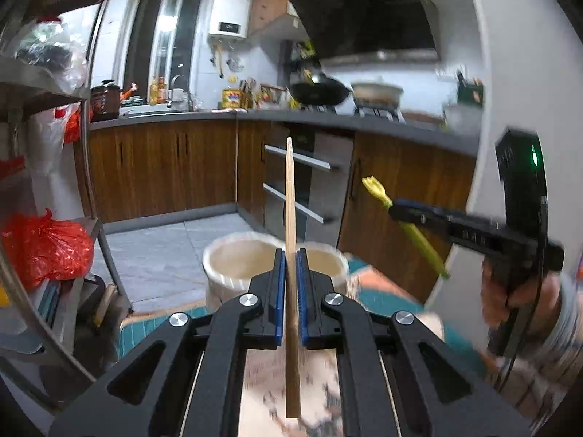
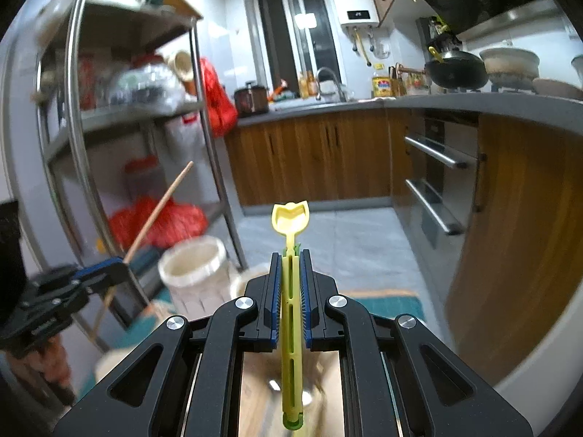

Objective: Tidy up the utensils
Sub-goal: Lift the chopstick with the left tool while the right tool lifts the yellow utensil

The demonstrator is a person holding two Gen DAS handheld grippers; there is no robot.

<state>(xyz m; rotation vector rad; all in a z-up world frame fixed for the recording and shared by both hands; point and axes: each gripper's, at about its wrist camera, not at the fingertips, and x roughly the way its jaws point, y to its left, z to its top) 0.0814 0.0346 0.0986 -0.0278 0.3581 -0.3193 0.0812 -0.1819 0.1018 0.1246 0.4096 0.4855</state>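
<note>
My left gripper [image 1: 291, 255] is shut on a wooden chopstick [image 1: 290, 196] that runs straight out between its blue pads, tip high in the air. The same chopstick [image 2: 160, 207] shows at the left of the right wrist view, slanting up from the left gripper [image 2: 122, 264]. My right gripper [image 2: 290, 255] is shut on a yellow-green plastic spoon [image 2: 290, 218], its small bowl pointing forward. In the left wrist view that spoon [image 1: 375, 187] sticks out of the right gripper [image 1: 391, 211] at the right, held by a hand [image 1: 517, 302]. Both grippers are lifted over a patterned cloth [image 1: 382, 291].
Two white cylindrical holders [image 1: 237, 266] [image 1: 326, 258] stand ahead on the cloth. A metal rack [image 2: 120, 109] with red bags stands at the left. Wooden kitchen cabinets [image 1: 164, 167], a grey counter with a wok [image 1: 320, 91] and a tiled floor lie beyond.
</note>
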